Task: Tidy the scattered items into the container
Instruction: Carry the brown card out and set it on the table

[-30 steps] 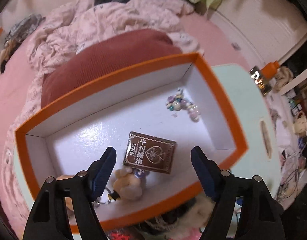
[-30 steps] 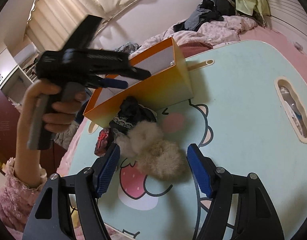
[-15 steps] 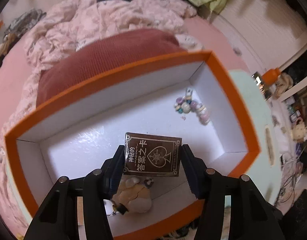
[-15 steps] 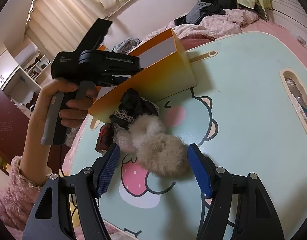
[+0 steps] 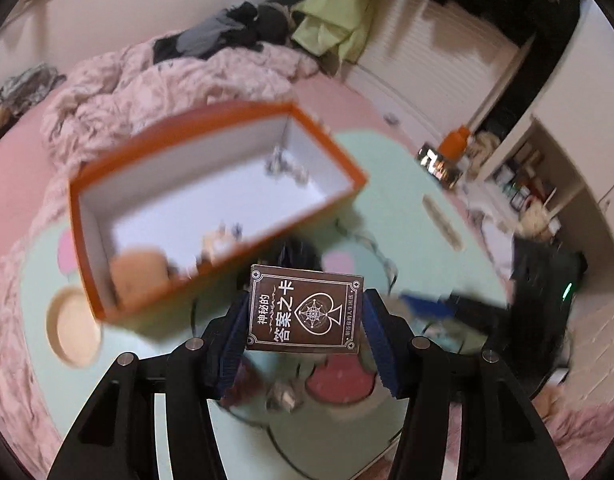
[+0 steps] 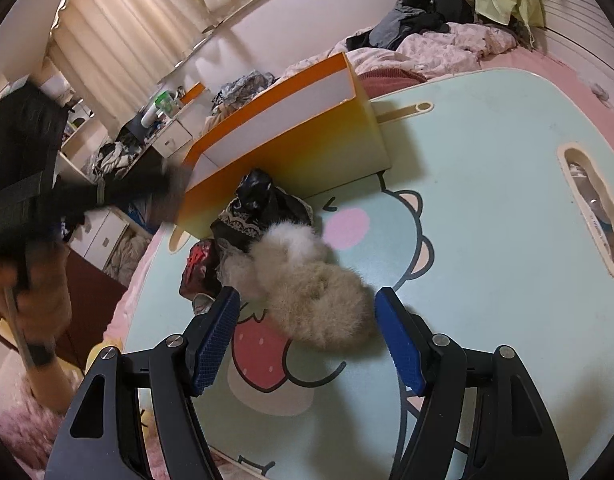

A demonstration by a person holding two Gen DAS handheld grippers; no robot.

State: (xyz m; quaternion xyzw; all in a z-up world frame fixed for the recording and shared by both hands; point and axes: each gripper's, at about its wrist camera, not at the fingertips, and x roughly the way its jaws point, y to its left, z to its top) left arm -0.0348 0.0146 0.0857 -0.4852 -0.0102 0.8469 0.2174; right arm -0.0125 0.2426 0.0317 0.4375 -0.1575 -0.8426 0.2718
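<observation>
Left hand-held gripper (image 5: 305, 326) was clamped on the brown card box (image 5: 306, 309), blue pads pressed against its two short sides. The box sat upright between the fingers, printed face toward the camera, held in the air above the tabletop (image 5: 411, 240). It was outside the orange container (image 5: 215, 204), just near and right of the container's near wall. Left view was motion-blurred.

Inside the container: a cluster of beads (image 5: 285, 166) toward the far right corner, and a tan plush toy (image 5: 141, 270) at the near left corner. Details of both were too blurred to tell more.

Right hand-held gripper (image 6: 307, 334) was open, jaws wide apart, holding nothing. The beige fluffy item (image 6: 307, 284) lay on the tabletop (image 6: 487, 240) between and just beyond its blue fingertips; contact with the pads could not be told. Touching the fluffy item on its far left side was a black lace-trimmed cloth (image 6: 259, 208), which lay against the container's (image 6: 291, 148) near outer wall. A small dark red item (image 6: 197, 266) lay left of the fluffy item, beside the cloth.

The left gripper body appeared as a dark blur at the left edge of the right view.
</observation>
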